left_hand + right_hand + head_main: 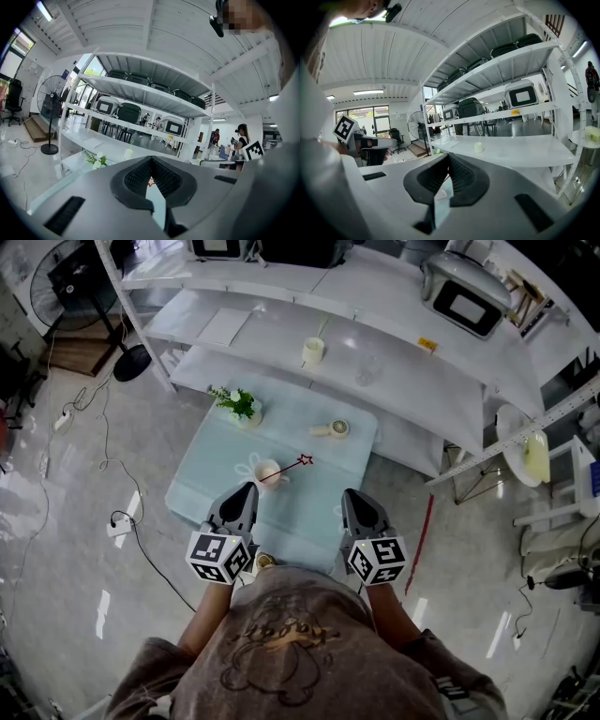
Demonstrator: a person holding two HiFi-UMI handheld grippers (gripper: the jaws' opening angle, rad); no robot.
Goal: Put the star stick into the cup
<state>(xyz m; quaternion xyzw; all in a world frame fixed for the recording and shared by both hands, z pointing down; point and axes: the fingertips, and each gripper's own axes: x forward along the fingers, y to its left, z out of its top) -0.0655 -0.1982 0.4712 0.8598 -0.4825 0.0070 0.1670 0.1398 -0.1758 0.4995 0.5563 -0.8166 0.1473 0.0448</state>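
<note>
The star stick (292, 468) lies ahead of both pairs of jaws, nearer the left pair. It slants over the table (328, 507), its red star end pointing away and to the right. Its near end meets the mouth of the cup (267, 472), but I cannot tell whether it rests inside or only against the rim. The pale cup stands just ahead of the left gripper (246, 491) and a little to its right, clear of the jaws.

In the left gripper view the left gripper (151, 161) has its jaws closed tip to tip with nothing between the pads. The red star (151, 183) shows through the slit below them. The right gripper (352, 495) hangs over the near edge of the table, well to the right of the cup. In its own view the right gripper (449, 158) also has its jaws together and empty, and the cup (440, 193) shows below them to the left.

Farther ahead of the jaws lie a small fan (331, 428) and, to the left, a potted plant (238, 406). Beyond the table, a cream cup (313, 351) stands on a white shelf (281, 334).
</note>
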